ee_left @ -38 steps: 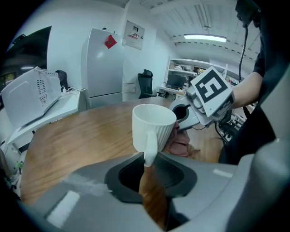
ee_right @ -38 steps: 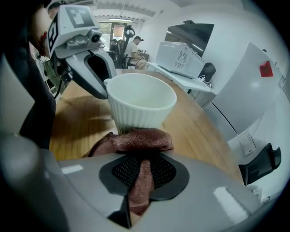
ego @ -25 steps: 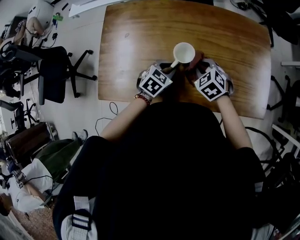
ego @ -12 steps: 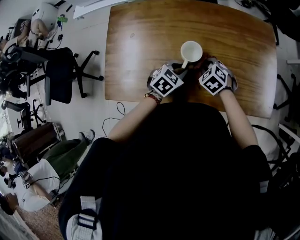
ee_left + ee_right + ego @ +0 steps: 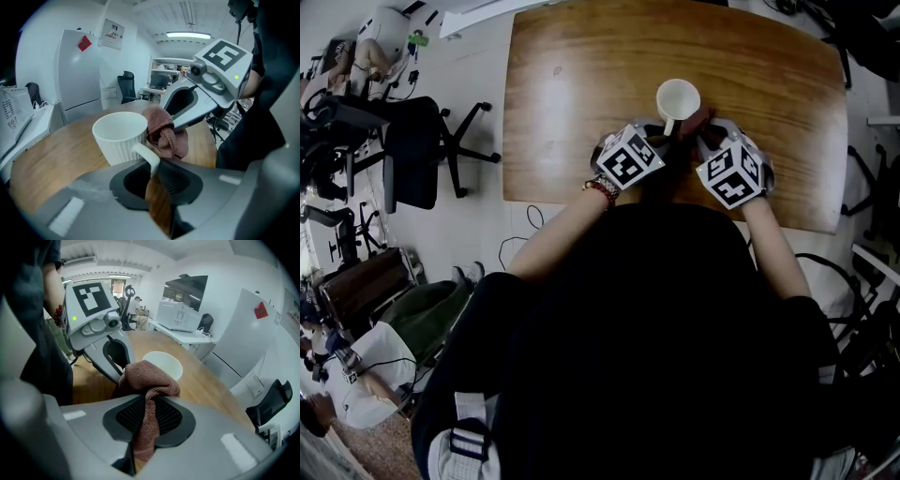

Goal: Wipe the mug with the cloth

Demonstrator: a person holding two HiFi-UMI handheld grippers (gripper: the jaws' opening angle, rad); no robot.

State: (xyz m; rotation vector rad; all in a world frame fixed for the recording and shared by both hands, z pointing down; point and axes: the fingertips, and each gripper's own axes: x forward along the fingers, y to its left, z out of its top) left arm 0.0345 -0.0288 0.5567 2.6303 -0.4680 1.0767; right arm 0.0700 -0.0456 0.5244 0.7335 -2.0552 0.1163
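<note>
A pale-floored office lies around a wooden table (image 5: 581, 84), with a black office chair (image 5: 412, 150) standing off the table's left edge. Near the table's front edge, the left gripper (image 5: 152, 171) points down and forward at the white ribbed mug (image 5: 677, 97). The marker cube (image 5: 628, 157) on that gripper faces up toward the head camera. Its 2 jaws have just been closing and now stand nearly together, with the mug's handle (image 5: 147, 157) pinched between their tips. A strip of bare wood shows through the gap below the handle. The mug stands upright on the table with its mouth open to the ceiling and its handle turned toward the person. Just right of the mug, touching its side, sits the bunched reddish-brown cloth (image 5: 147, 380). The right gripper (image 5: 147, 416) has its jaws closed tight on that cloth: 1 fold runs down between the black ribbed pads (image 5: 168, 416) and the rest bulges above the tips against the mug's wall. The right gripper's own cube (image 5: 731, 173) sits at the far right, and both forearms run back to the person's dark clothing.
</note>
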